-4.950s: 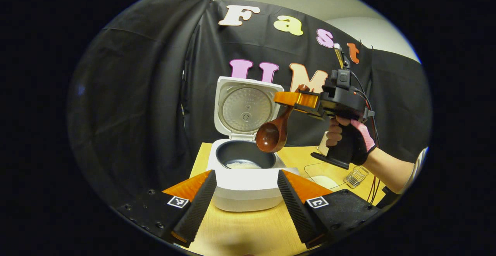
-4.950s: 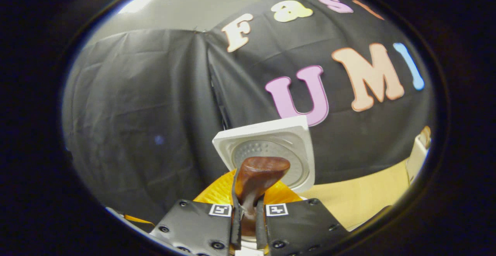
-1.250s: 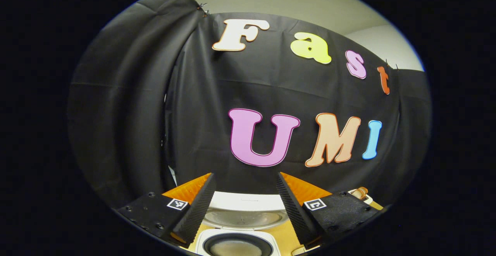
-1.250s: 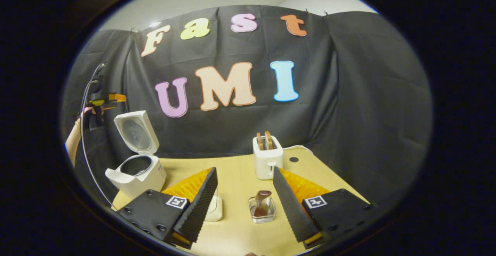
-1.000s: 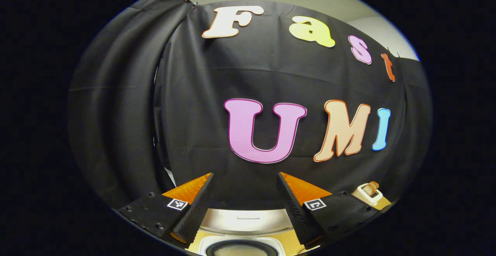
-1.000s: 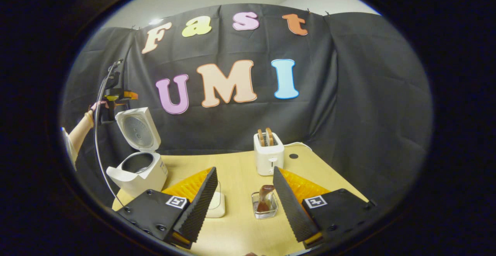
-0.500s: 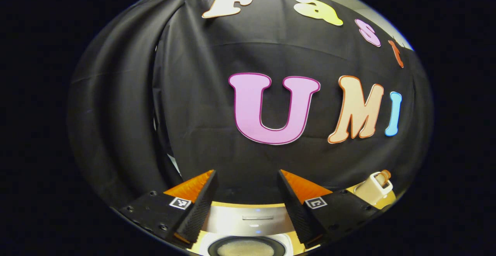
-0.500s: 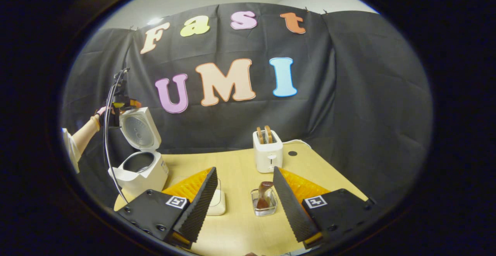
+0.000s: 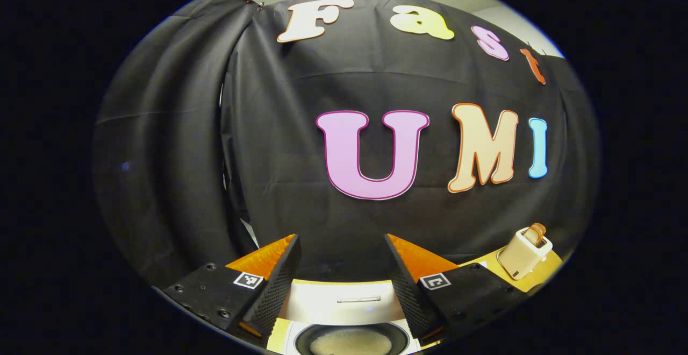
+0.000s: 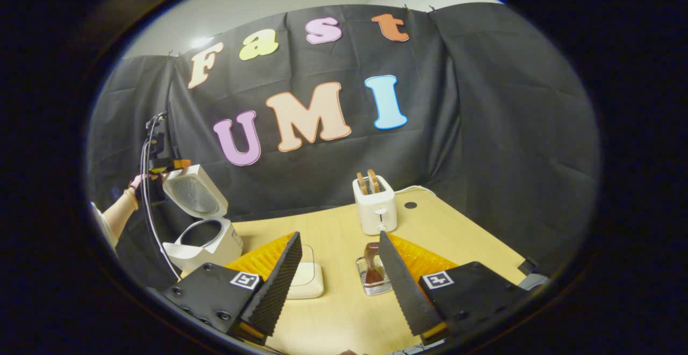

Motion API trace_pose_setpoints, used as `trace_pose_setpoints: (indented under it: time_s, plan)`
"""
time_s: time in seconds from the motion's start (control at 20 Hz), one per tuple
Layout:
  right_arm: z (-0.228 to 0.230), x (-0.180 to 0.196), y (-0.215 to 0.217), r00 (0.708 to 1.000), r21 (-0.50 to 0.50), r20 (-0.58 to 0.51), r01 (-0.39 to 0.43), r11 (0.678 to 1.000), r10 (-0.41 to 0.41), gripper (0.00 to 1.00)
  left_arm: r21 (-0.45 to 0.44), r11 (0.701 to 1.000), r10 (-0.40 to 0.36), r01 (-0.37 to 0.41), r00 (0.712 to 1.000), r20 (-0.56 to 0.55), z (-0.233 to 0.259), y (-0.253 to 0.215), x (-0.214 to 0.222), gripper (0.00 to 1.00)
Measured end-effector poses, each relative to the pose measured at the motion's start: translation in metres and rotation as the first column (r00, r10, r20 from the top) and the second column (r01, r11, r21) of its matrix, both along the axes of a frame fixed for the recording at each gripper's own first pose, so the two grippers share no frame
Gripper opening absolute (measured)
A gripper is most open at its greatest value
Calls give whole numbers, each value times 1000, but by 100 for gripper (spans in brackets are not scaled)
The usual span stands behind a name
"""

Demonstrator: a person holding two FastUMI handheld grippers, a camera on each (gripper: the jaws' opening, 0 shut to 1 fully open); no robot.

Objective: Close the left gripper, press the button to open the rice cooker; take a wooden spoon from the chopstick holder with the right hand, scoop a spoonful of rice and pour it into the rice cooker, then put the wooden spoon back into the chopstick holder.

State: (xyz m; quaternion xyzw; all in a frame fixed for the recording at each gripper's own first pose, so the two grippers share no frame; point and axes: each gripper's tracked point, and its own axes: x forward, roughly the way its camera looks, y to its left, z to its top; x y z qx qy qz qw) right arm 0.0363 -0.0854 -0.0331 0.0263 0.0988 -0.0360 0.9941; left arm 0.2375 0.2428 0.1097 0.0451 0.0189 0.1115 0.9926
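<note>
Both grippers, left (image 9: 341, 285) and right (image 10: 337, 279), are gaping empty; since five seconds ago the spoon (image 10: 371, 263) is standing in its holder (image 10: 372, 282), cooker (image 10: 201, 231) open at nine o'clock.

Your right gripper (image 10: 338, 269): fingers wide apart, nothing between. Bare table (image 10: 457, 236) ahead and to right. Chopstick holder (image 10: 374, 278) with wooden spoon (image 10: 371, 263) stands just ahead. White dish (image 10: 306, 279) near left finger. Toaster (image 10: 375, 204) blocks far centre. Rice cooker (image 10: 207, 239) far left, lid (image 10: 191, 193) raised, your left gripper (image 10: 169, 165) at lid's top edge.
</note>
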Motion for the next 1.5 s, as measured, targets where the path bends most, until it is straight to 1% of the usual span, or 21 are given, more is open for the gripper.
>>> trace_pose_setpoints:
  time_s: [0.05, 0.1, 0.15, 0.3, 0.4, 0.45, 0.5, 0.55, 0.65, 0.75, 0.8, 0.85, 0.95, 1.1, 1.15, 1.2, 1.25, 1.3, 1.35, 1.45, 1.5]
  plan:
    - [2, 0, -3, 1000, -3, 9, 3, 1000, -3, 90, 1, 1000, -1, 1, 1000, 7, -5, -3, -11, 90]
    - [4, 0, -3, 1000, 1, 12, 2, 1000, -2, 96, 0, 1000, -1, 1, 1000, 9, -11, -5, -22, 89]
    - [7, 0, -2, 1000, 15, 18, -3, 1000, 2, 91, 6, 1000, -3, 3, 1000, 16, -18, -7, -33, 90]
    - [12, 4, -1, 999, 38, 28, -20, 999, 19, 96, -5, 1000, -6, 6, 1000, -2, -46, -13, -63, 89]
    - [17, 7, 2, 999, 30, 36, -32, 999, 31, 94, -6, 1000, -6, 6, 1000, -20, -66, -17, -80, 89]
    - [18, 9, 5, 999, 22, 38, -40, 999, 40, 93, -8, 1000, -7, 7, 1000, -25, -75, -18, -88, 87]
    - [18, 9, 8, 998, 11, 36, -51, 999, 51, 92, -13, 1000, -7, 7, 999, -33, -85, -18, -94, 89]
    - [17, 9, 12, 997, 0, 33, -64, 998, 64, 91, -16, 1000, -9, 8, 999, -44, -96, -19, -100, 89]
    - [15, 9, 19, 996, -20, 26, -85, 996, 86, 96, -21, 1000, -15, 14, 997, -69, -121, -22, -111, 87]
    - [13, 8, 24, 995, -42, 18, -99, 994, 100, 96, -33, 999, -27, 23, 993, -117, -150, -23, -120, 87]
    - [11, 7, 27, 994, -49, 16, -105, 993, 106, 93, -48, 999, -28, 22, 991, -134, -161, -22, -124, 89]
    - [11, 6, 29, 994, -51, 14, -111, 993, 112, 91, -61, 998, -30, 21, 989, -143, -170, -22, -124, 90]
    - [10, 8, 33, 993, -49, 8, -117, 992, 118, 96, -60, 998, -25, 15, 985, -172, -188, -22, -124, 90]
    - [7, 8, 34, 993, -36, 4, -116, 993, 116, 96, -54, 999, -13, 1, 977, -213, -208, -21, -127, 90]
    - [6, 8, 35, 993, -32, 3, -116, 993, 116, 96, -53, 999, -14, 4, 980, -198, -209, -23, -126, 90]
    - [5, 7, 36, 993, -30, 2, -115, 993, 115, 94, -52, 999, -14, 5, 983, -185, -209, -22, -125, 90]
    - [4, 8, 35, 994, -28, 1, -113, 993, 113, 96, -51, 999, -13, 5, 985, -169, -208, -22, -126, 90]
    - [2, 6, 35, 994, -26, -2, -113, 993, 113, 96, -53, 999, -12, 4, 987, -158, -209, -22, -127, 94]
    - [0, 6, 36, 993, -23, -4, -114, 993, 114, 96, -55, 998, -11, 3, 989, -145, -210, -22, -126, 90]
    - [-3, 7, 37, 993, -20, -11, -116, 993, 115, 96, -50, 999, -13, 7, 993, -117, -211, -23, -126, 90]
    - [-4, 7, 38, 993, -17, -13, -118, 993, 118, 94, -44, 999, -21, 17, 995, -102, -210, -23, -127, 89]
